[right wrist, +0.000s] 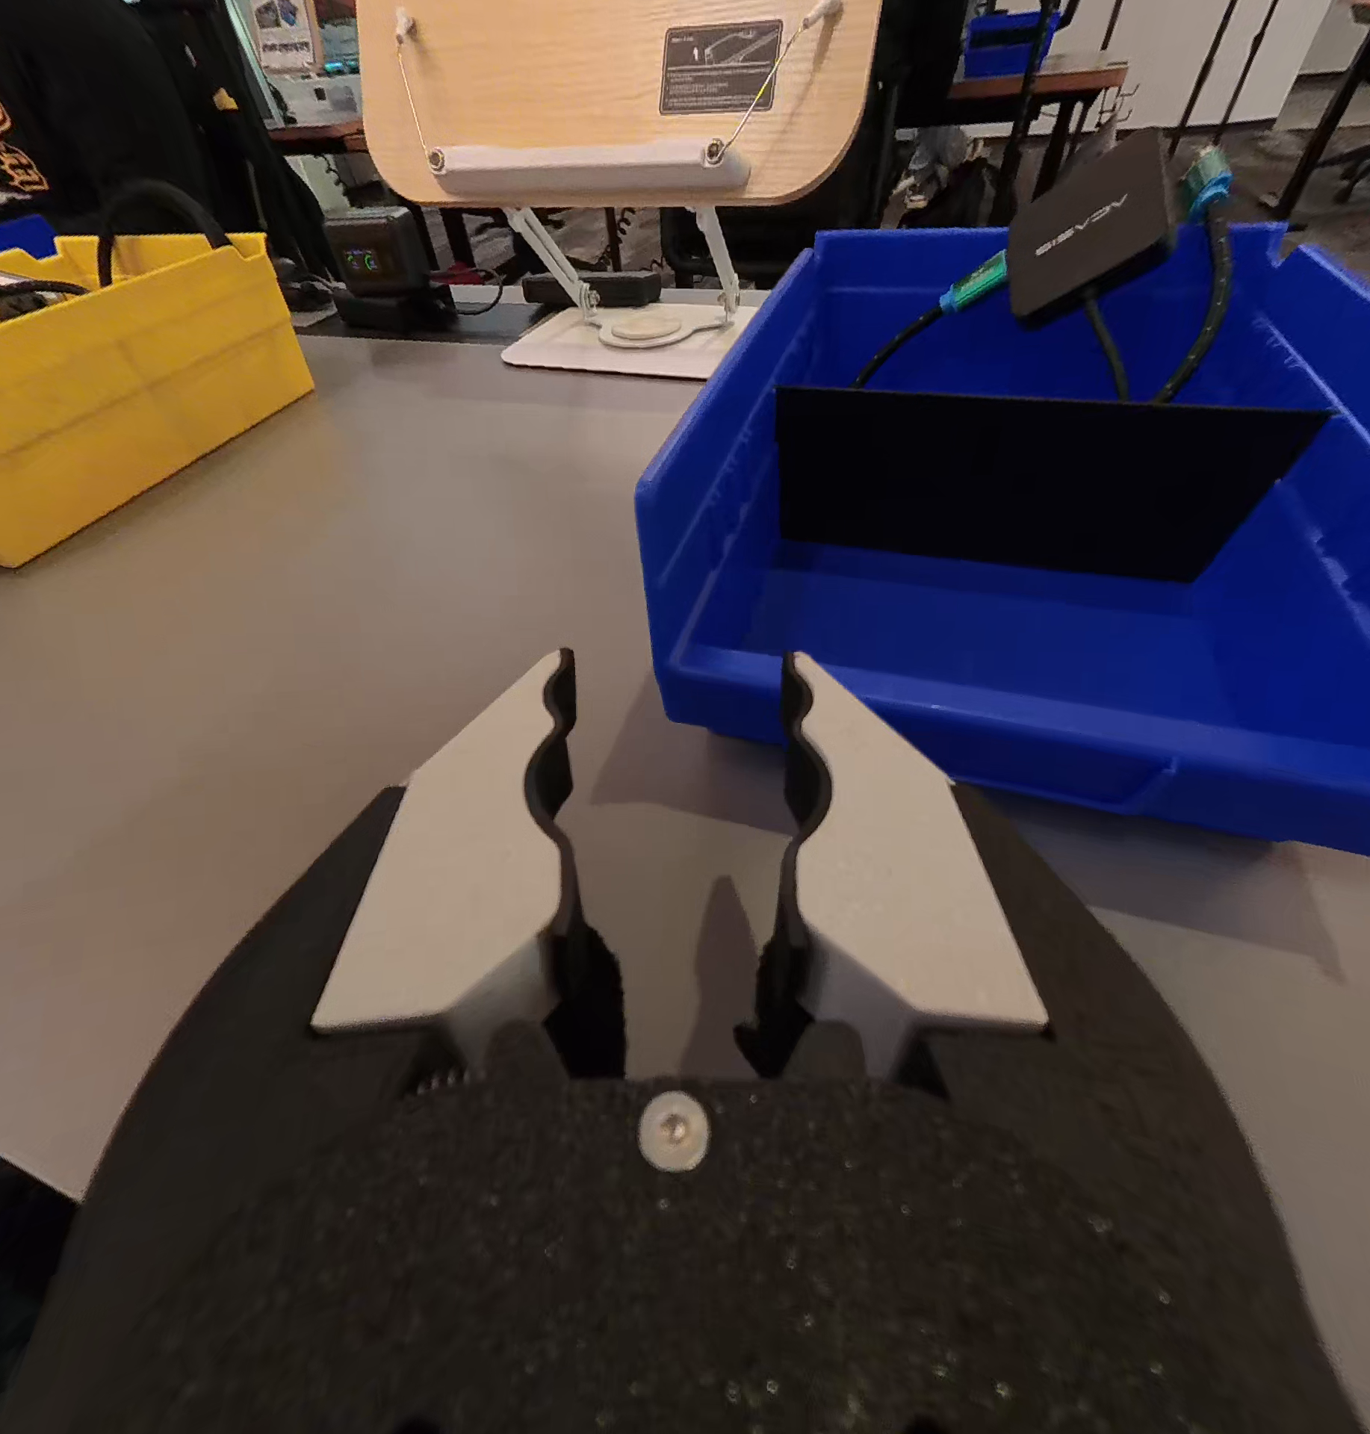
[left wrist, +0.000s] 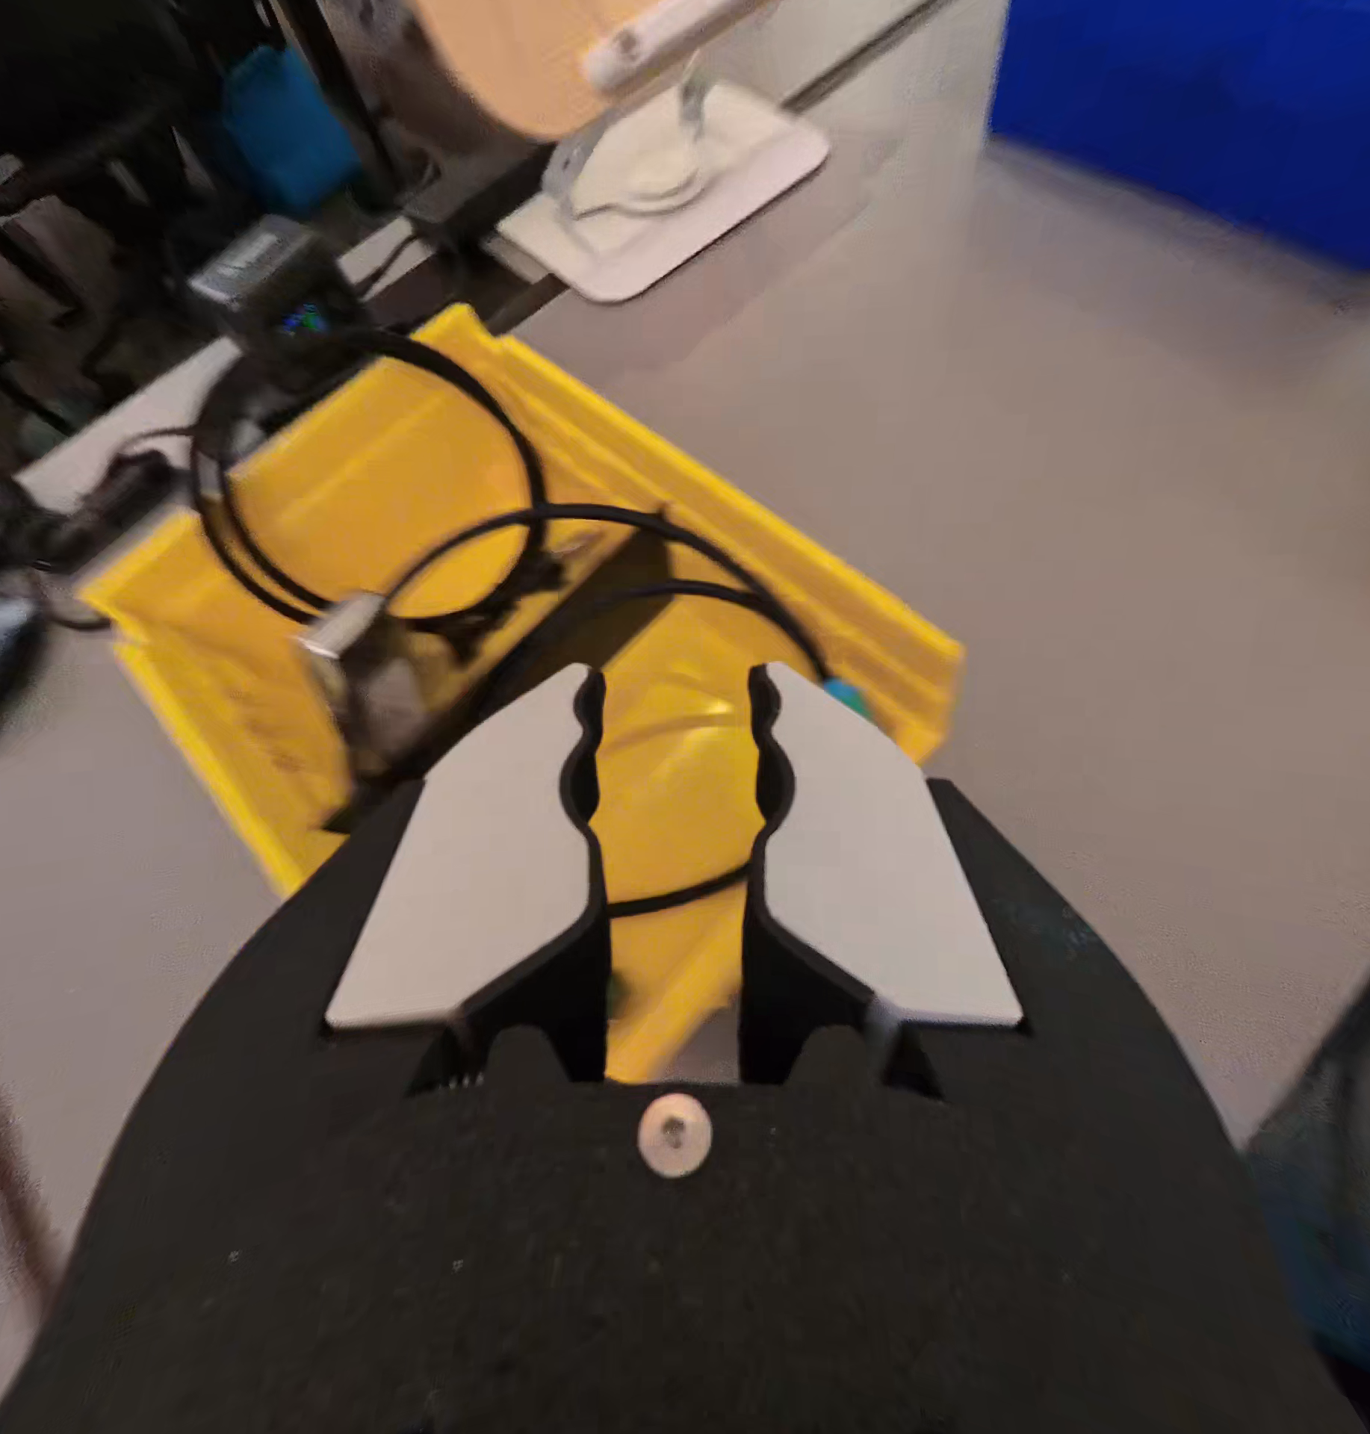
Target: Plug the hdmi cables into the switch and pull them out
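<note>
Over the yellow bin: my left gripper (left wrist: 676, 683) hangs above the yellow bin (left wrist: 860, 574), fingers spread with nothing between them.
Yellow bin contents: coiled black cables (left wrist: 371, 497) with a silver plug (left wrist: 340, 630); a green-tipped connector (left wrist: 841, 691) peeks past my right finger. View is motion-blurred, so I cannot tell the plug types.
Right side: my right gripper (right wrist: 678, 671) hovers low over the grey table (right wrist: 433, 504), tongs apart and empty, just beside the blue bin (right wrist: 977, 745).
Switch: the black switch (right wrist: 1093, 225) leans against the blue bin's back wall, behind a black divider (right wrist: 1039, 481), with green-ended HDMI plugs (right wrist: 977, 285) seated in two sides.
Handling, my judgement: switch looks light and smooth, likely to slide or lift when pulled; cables springy, no good to grip.
Grip point: I would pinch the rigid plug body and brace the switch by its flat edges.
</note>
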